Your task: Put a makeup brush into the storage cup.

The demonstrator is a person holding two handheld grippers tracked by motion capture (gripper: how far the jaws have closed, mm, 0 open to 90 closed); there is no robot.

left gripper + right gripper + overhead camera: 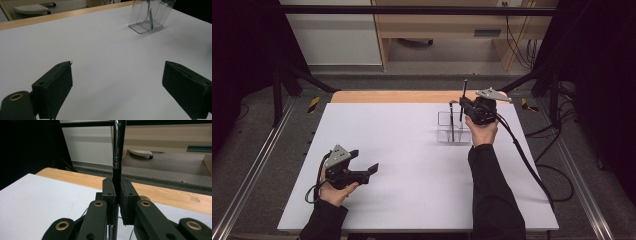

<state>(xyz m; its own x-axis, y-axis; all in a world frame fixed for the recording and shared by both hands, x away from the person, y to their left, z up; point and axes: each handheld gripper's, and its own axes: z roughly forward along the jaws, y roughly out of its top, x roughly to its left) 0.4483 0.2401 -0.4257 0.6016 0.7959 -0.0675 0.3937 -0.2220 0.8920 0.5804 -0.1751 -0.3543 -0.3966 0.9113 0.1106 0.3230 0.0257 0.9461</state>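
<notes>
White board on a wooden table (362, 96), dark frame rails either side, desks behind.

Pen (463, 100): upright, clamped in the right gripper (464, 106). In the right gripper view the jaws are closed tight on the black lower barrel, and the chrome upper part (117, 142) sticks straight up above the pads (126, 202). Lower end runs down below the jaws toward the clear holder (454, 127).

Holder sits directly under and just in front of the right gripper, toward the far right of the board. It's a clear box with dividers. A second pen (451, 122) already stands in it, just left of the held one, slightly tilted.

Progress, my read: one pen is in, and this one is either about to seat or just coming out. I can't tell which from these frames. The tip looks to be at or inside the holder's rim, but whether it's touching the bottom isn't clear. Release not done yet.

Left gripper (371, 170): well apart from the holder, near the front left of the board, held low. Jaws wide open, nothing between them, just bare board. From the left gripper view the holder (150, 16) is far off, up and to the right.
</notes>
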